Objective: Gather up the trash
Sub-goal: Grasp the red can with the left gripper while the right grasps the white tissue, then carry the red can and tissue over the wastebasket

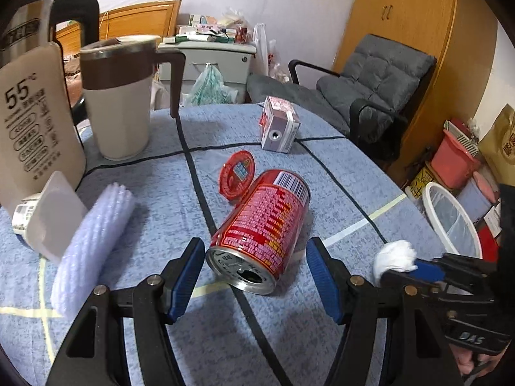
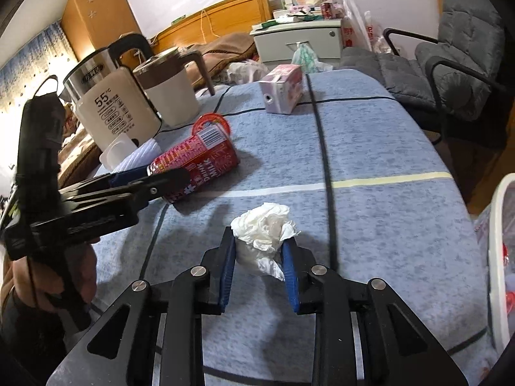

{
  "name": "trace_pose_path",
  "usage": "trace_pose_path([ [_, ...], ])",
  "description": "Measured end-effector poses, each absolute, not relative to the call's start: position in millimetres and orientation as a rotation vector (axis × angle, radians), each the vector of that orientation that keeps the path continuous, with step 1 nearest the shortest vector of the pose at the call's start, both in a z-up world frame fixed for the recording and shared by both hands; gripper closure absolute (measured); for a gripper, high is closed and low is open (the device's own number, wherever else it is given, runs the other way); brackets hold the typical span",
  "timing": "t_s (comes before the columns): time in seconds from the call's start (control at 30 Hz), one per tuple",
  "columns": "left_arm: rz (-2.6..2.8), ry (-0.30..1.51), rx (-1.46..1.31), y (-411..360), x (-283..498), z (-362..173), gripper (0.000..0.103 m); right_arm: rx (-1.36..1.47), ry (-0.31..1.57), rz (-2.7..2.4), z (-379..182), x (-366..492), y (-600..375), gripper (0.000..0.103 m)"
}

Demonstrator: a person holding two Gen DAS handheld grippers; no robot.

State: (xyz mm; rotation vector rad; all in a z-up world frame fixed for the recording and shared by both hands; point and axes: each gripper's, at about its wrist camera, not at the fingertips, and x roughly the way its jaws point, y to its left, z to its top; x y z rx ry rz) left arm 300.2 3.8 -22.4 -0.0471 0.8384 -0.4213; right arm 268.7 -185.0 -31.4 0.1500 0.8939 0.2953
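My right tool (image 2: 260,267) had its blue pads pressed against a crumpled white tissue (image 2: 264,234), which bulged up between them, low over the blue cloth-covered table (image 2: 386,148). In my left wrist view that same tissue (image 1: 395,255) sat at about four o'clock, pinched at the tip of the right tool (image 1: 415,270).

My left tool (image 1: 256,276) stood wide open with nothing gripped. The red can (image 1: 264,225) lay on its side on the table between and just beyond the two pads, its opened end facing me; I could not tell whether either pad touched it. At twelve o'clock from the can, leaning against it, was its red lid (image 1: 236,175). Farther on, at about one o'clock, stood a small pink carton (image 1: 279,125).

At nine o'clock from the can lay a white foam sleeve (image 1: 93,251). A cream mug (image 1: 119,96) and a kettle (image 1: 29,109) stood at ten o'clock. A white bin (image 1: 450,222) sat off the table's edge at three o'clock.
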Motion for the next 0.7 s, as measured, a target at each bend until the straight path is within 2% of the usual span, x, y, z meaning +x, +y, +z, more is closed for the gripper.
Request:
trace_pose_path([
  [0.4, -0.408, 0.842, -0.001, -15.2, 308.6, -28.5, 0.042, 0.189, 0.891, 0.256, -32.3, 256.6, -214.5, 0.075],
  [0.7, -0.405, 0.811, -0.046, -24.4, 278.6, -12.4, 0.044, 0.203, 0.858, 0.226, -19.1, 236.8, -233.5, 0.075],
])
